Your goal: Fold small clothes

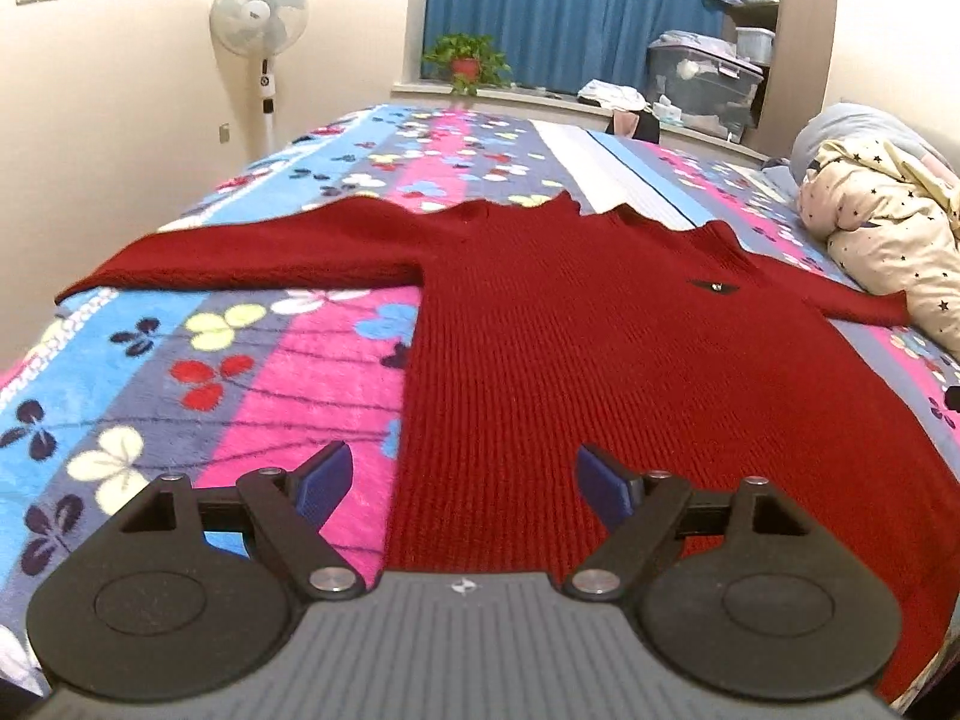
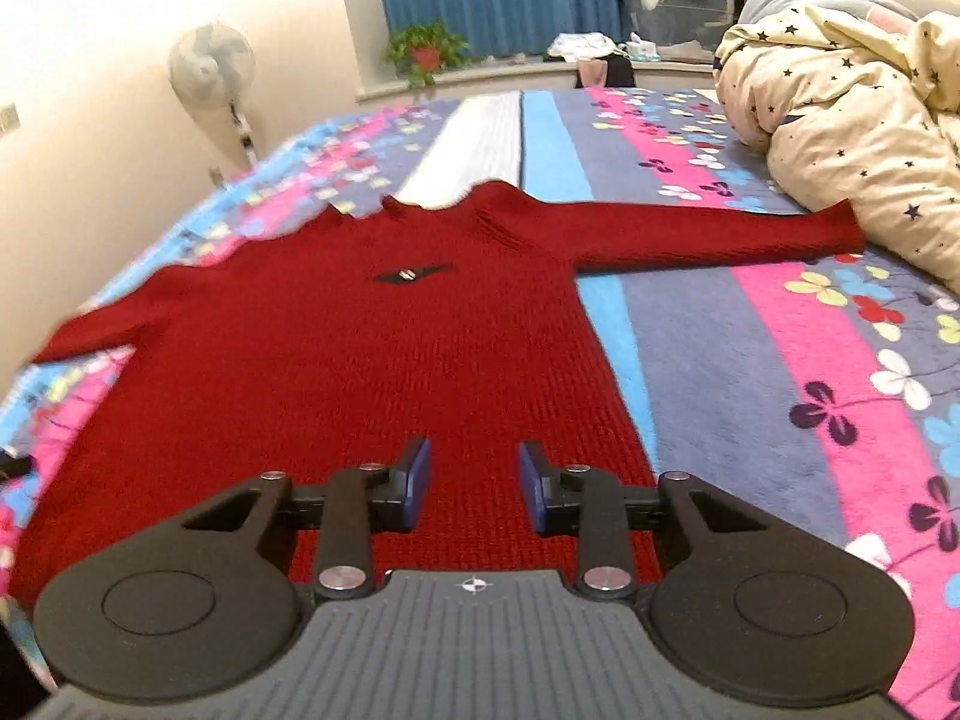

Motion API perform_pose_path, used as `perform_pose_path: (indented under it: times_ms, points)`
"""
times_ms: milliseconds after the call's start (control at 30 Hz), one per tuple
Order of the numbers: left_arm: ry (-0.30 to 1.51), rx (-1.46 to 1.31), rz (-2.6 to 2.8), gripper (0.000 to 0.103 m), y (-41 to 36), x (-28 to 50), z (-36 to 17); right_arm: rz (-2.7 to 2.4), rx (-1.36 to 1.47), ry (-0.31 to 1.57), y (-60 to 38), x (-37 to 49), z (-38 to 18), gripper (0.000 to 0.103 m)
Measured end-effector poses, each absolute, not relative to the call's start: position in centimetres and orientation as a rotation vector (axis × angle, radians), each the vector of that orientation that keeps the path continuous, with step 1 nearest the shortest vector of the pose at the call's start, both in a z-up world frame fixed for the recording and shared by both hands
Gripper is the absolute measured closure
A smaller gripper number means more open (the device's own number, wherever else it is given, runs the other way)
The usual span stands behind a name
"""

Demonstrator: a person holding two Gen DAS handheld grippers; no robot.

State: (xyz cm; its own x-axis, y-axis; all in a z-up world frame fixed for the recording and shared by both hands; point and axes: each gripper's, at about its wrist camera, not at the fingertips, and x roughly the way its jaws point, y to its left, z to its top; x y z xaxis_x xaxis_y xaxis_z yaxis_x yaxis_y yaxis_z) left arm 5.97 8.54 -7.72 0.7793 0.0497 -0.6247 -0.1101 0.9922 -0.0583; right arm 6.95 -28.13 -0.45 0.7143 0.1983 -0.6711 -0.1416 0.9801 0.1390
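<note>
Left gripper [image 1: 462, 489] and right gripper [image 2: 474, 480] both apart, empty, above hem of red sweater [image 1: 570, 324], sweater flat on flowered blanket [image 1: 240, 372].

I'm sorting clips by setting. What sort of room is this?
Most likely a home bedroom: the red sweater lies on a bed with a flowered blanket, a star-print quilt is bunched beside it, and a standing fan is by the wall.
</note>
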Motion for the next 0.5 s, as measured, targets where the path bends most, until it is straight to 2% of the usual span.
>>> perform_pose_path:
  times_ms: [333,400,500]
  points:
    - [0.552,-0.013,0.020,0.016,5.8,4.6,-2.6,0.203,0.130,0.678,-26.9,7.3,0.8,0.065]
    - [0.525,-0.011,-0.002,0.006,5.3,4.7,-1.6,0.207,0.135,0.672,-26.8,7.3,1.0,0.065]
    - [0.518,-0.019,-0.005,0.005,4.7,5.5,-0.7,0.220,0.147,0.681,-26.5,7.4,1.0,0.064]
